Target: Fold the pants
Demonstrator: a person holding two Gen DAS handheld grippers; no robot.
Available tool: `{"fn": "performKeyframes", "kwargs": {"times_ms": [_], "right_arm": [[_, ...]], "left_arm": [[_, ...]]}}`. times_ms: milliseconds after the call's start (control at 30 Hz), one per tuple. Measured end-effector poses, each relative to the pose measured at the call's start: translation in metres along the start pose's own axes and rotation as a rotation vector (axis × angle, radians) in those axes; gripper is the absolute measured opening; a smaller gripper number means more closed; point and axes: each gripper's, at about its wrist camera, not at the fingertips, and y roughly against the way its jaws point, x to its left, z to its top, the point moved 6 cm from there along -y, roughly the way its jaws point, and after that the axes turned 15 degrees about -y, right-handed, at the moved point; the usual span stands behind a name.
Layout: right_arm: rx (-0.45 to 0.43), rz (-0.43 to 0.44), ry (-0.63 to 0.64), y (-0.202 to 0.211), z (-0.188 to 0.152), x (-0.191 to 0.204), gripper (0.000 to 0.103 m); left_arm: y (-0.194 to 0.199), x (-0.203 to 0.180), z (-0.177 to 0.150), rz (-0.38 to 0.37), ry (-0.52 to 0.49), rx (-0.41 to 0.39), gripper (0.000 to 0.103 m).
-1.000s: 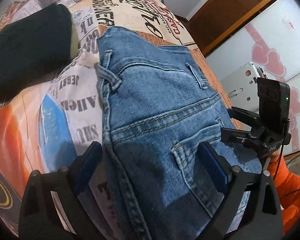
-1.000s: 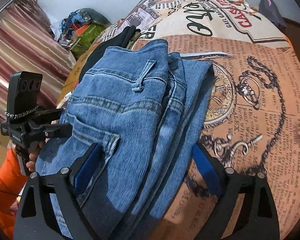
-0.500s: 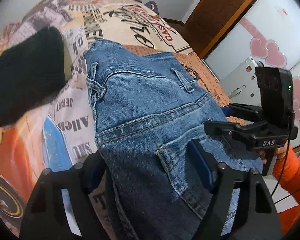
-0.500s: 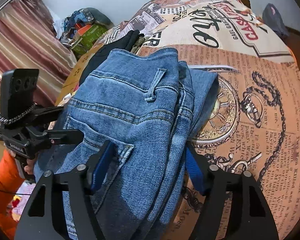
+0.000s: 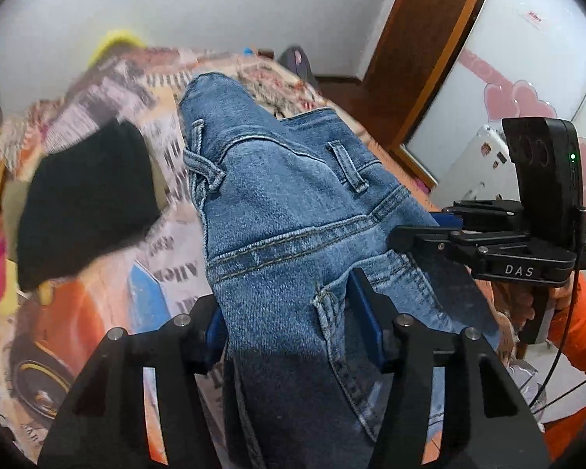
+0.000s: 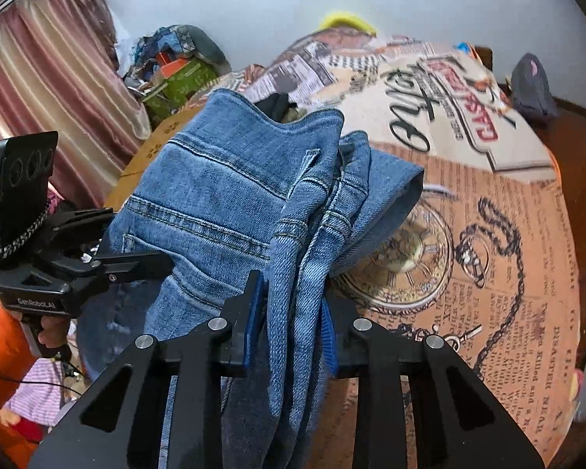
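So, printed bedspread [image 6: 500, 258] under everything; your blue jeans [image 5: 293, 211] are lifted above it, probably clear of it. Left gripper [image 5: 289, 324] pinches denim by the back pocket; right gripper [image 6: 289, 312] pinches the bunched edge. Black garment [image 5: 86, 203] lies beside.

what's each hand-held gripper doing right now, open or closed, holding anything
Left hand-held gripper: closed on the jeans, near the back pocket.
Right hand-held gripper: closed on the bunched edge of the jeans.
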Motion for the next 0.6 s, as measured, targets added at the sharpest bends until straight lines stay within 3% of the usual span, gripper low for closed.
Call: {"fn": "performKeyframes", "kwargs": {"times_ms": [267,600], "right_arm": [[-0.107,0.029,0.061,0.027,0.019,0.042,0.022],[-0.195,0.090,0.136,0.031,0.057,0.102,0.021]], "left_arm": [[0.054,0.008,0.012,0.087,-0.009,-0.112,0.054],[0.110,0.055,0.028,0.185,0.006,-0.214,0.054]]}}
